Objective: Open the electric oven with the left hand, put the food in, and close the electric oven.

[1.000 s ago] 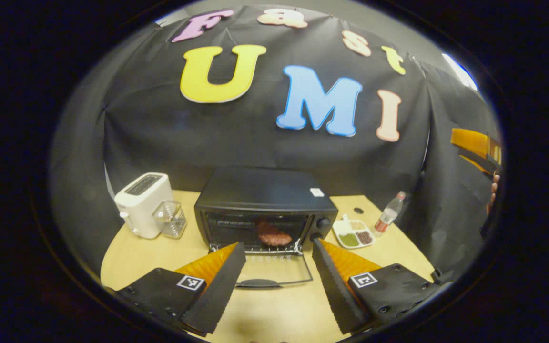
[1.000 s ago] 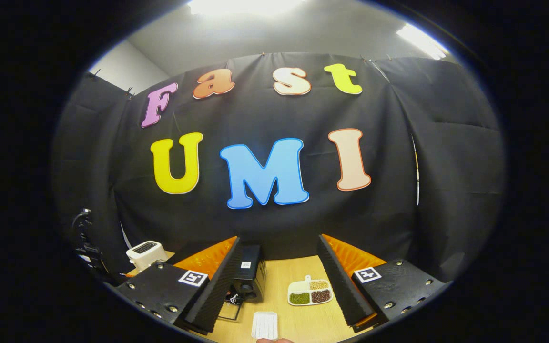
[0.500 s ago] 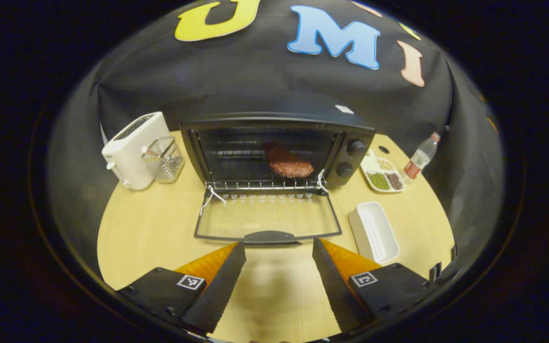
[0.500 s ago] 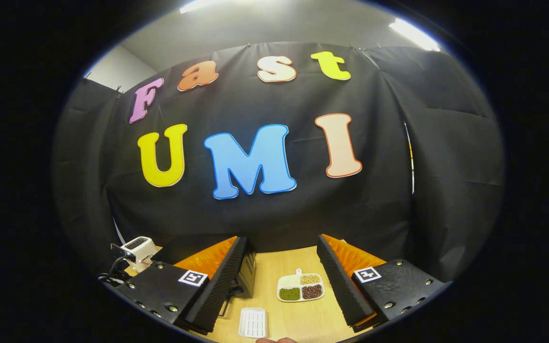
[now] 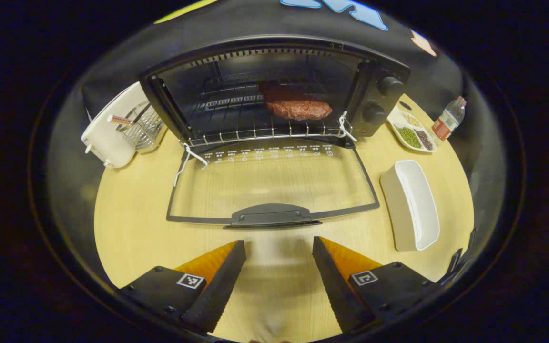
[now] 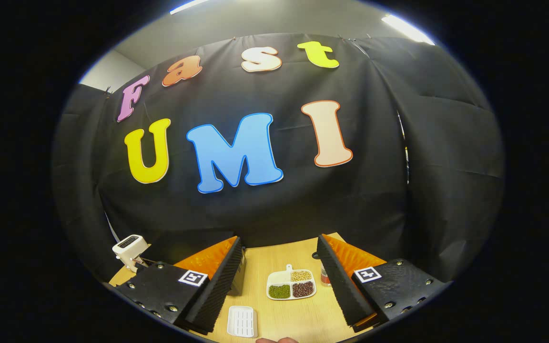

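Note:
In the left gripper view the black electric oven stands open, its glass door lying flat on the table with the handle nearest me. A reddish piece of meat rests on the wire rack inside. My left gripper is open, with nothing between its fingers, just short of the door handle. The right gripper is open and held high above the table, facing the wall. A corner of the oven peeks from behind its left finger.
An empty white tray lies right of the door. A divided dish of beans and a bottle stand beyond it. A white toaster and a clear container sit left of the oven. The right gripper view shows the dish, tray and toaster.
My left gripper has come down and forward toward the open door's handle, so the oven looms larger. The right gripper has drifted slightly to the right. Both stay open.

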A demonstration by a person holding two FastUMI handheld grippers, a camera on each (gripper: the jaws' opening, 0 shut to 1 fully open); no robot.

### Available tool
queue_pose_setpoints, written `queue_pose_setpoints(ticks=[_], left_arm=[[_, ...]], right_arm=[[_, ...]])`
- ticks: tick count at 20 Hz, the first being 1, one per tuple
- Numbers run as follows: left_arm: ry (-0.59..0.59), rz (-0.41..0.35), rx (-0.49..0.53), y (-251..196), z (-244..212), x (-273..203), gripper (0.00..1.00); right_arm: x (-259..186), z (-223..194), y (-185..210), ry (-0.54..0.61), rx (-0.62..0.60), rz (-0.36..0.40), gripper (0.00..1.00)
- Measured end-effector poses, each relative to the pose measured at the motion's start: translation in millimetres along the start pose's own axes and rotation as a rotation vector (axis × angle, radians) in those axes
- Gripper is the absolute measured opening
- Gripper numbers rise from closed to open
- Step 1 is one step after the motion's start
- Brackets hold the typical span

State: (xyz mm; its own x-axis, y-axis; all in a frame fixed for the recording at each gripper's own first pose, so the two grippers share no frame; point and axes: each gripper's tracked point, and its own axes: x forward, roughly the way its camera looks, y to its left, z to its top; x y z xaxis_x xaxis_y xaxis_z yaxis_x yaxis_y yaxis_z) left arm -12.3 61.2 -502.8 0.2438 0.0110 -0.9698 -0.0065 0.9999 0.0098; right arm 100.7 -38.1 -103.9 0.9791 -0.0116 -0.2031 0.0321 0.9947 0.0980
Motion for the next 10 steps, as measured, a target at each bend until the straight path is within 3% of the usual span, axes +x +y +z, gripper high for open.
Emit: queue_pose_setpoints(ticks=[2,3,10], left_arm=[[0.012,0.003,-0.015,-0.2,1.7,5.0,0.92],[0.018,0.004,-0.022,0.8,1.7,7.4,0.96],[0.055,-0.019,-0.039,3.0,-0.3,21.5,1.0]], right_arm=[[1.6,0.4,-7.1,0.002,-0.007,-0.012,0.96],[1.3,-0.4,-9.2,0.005,-0.004,-0.016,0.96],[0.3,1.7,-10.0,-0.007,-0.004,-0.034,0.96]])
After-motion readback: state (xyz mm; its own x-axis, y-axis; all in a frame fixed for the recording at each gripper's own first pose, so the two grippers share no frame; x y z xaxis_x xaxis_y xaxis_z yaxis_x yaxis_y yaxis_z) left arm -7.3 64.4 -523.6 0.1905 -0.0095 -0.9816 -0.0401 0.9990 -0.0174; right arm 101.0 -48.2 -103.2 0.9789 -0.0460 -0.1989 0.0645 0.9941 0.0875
